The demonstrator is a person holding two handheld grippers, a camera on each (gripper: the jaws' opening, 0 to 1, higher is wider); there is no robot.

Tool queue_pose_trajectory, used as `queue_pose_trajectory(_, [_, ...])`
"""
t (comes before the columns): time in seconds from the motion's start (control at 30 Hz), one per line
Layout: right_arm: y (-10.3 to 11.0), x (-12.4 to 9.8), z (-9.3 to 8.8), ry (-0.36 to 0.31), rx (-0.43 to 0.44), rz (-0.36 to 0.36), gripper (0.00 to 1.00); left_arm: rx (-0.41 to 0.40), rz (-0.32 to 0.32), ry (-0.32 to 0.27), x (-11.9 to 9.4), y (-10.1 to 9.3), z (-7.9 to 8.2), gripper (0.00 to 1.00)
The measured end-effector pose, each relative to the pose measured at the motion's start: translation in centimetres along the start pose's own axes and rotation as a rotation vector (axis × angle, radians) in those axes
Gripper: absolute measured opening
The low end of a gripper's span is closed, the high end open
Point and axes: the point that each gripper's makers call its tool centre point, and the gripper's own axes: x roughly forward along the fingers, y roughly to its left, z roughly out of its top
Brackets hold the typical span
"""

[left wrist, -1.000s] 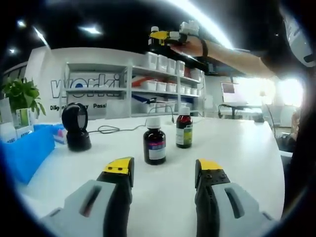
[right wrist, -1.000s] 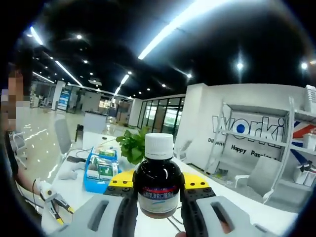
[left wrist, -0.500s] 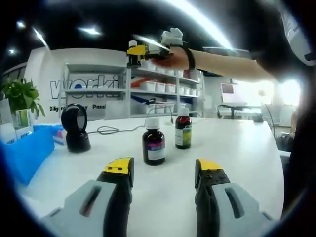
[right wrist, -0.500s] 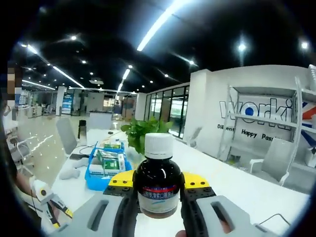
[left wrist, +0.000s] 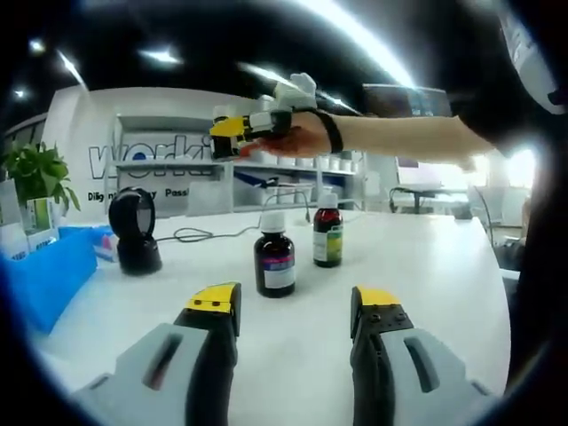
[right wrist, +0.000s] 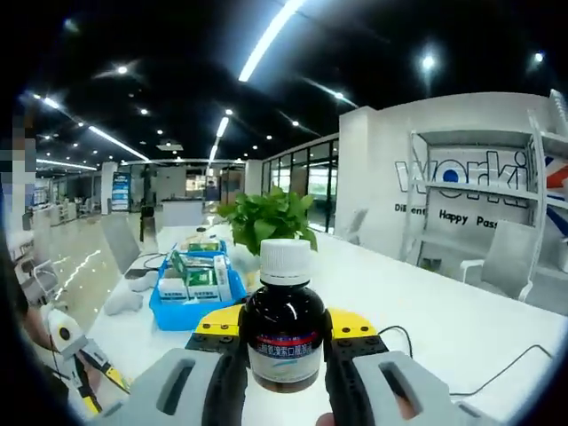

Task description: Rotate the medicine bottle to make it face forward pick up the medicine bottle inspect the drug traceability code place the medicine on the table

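The right tool [right wrist: 284,342] pinches a bottle [right wrist: 284,333] upright, cap up, held high above the surface [left wrist: 426,266]. The left tool [left wrist: 293,306] rests spread, low over the surface, facing two other bottles [left wrist: 275,262] standing beyond it.

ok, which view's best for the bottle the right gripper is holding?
The right gripper view: the held bottle sits close and centred between that gripper's jaws, with white cap and label facing the camera. In the left gripper view the right gripper is small and raised above the table, and the bottle in it can't be made out.
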Motion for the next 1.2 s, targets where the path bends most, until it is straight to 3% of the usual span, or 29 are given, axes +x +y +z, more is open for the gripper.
queue_pose_trajectory(0.43, [0.9,2.5,-4.7,0.063,0.015,0.019,0.28,0.007,-0.003,0.004,0.0,-0.2,-0.1,0.40])
queue_pose_trajectory(1.2, [0.8,5.0,-8.3,0.113,0.031,0.056,0.28,0.008,-0.005,0.005,0.1,-0.3,-0.1,0.40])
